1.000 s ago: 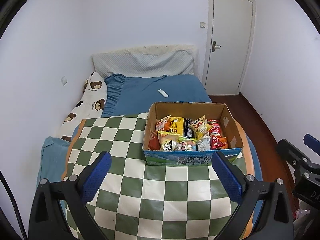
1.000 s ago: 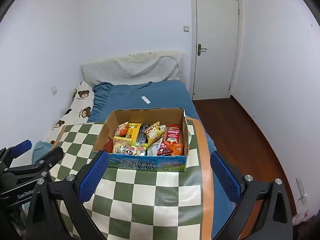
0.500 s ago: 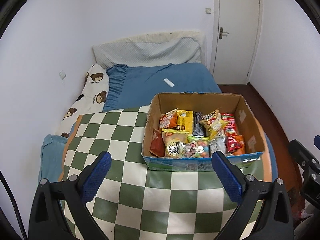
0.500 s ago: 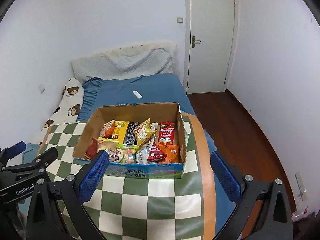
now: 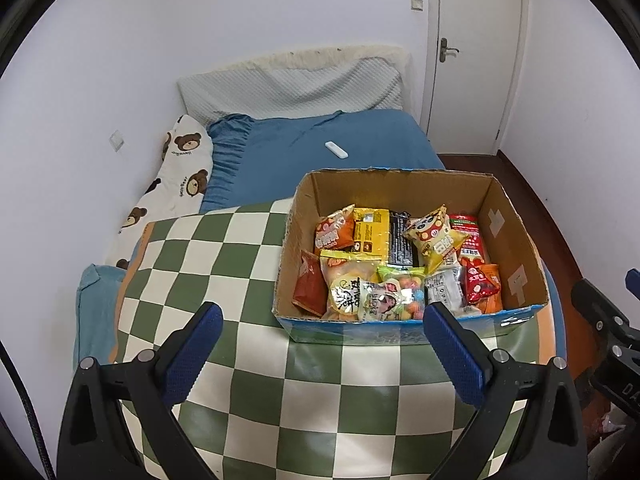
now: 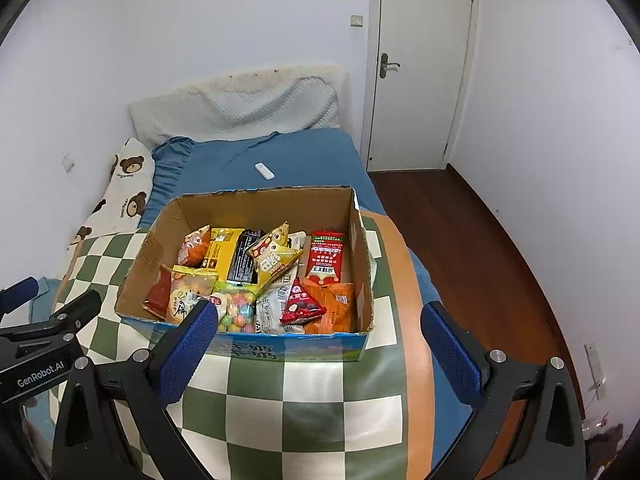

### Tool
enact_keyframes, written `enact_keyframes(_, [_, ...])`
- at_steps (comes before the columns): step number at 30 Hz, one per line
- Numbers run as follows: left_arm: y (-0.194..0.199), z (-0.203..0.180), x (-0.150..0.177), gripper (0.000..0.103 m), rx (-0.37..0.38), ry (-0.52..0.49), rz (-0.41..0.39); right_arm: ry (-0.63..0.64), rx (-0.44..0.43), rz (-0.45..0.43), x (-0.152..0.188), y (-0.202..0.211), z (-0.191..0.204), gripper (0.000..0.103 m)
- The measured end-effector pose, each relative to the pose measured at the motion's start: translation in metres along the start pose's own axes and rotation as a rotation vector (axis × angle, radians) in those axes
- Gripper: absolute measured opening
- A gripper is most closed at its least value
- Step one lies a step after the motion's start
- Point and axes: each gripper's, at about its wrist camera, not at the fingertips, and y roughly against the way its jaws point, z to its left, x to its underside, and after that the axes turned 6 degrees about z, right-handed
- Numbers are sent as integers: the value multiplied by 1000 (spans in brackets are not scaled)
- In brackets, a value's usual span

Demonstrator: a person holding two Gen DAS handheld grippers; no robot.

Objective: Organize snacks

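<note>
An open cardboard box (image 5: 508, 236) (image 6: 362, 248) stands on a green-and-white checked cloth (image 5: 224, 264) (image 6: 304, 392) on the bed. It holds several snack packets, among them a yellow panda bag (image 5: 434, 238) (image 6: 272, 258), a red sachet (image 6: 326, 260) and a bag of coloured candies (image 5: 402, 288) (image 6: 238, 310). My left gripper (image 5: 320, 344) is open and empty, above the cloth just before the box's near wall. My right gripper (image 6: 320, 340) is open and empty, over the box's near edge. Each gripper shows at the edge of the other's view.
A blue bedsheet (image 5: 304, 148) carries a small white remote (image 5: 336, 149) (image 6: 265, 171). A bear-print pillow (image 5: 176, 184) lies along the left wall. A grey headboard cushion (image 5: 296, 88) stands at the back. A white door (image 6: 424, 64) and wooden floor (image 6: 472, 240) are to the right.
Both grippers have moved forward and higher toward the box, which now looks larger and is seen more from above. Both stayed open.
</note>
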Motion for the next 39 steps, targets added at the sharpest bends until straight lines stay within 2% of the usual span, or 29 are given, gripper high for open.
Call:
enact_keyframes(12, [1, -1, -1, 103, 35, 1, -1, -7, -12, 4, 1, 0, -1, 103])
enact_keyframes(39, [5, -4, -1, 103, 42, -5, -5, -20, -15, 11, 3, 7, -4, 103])
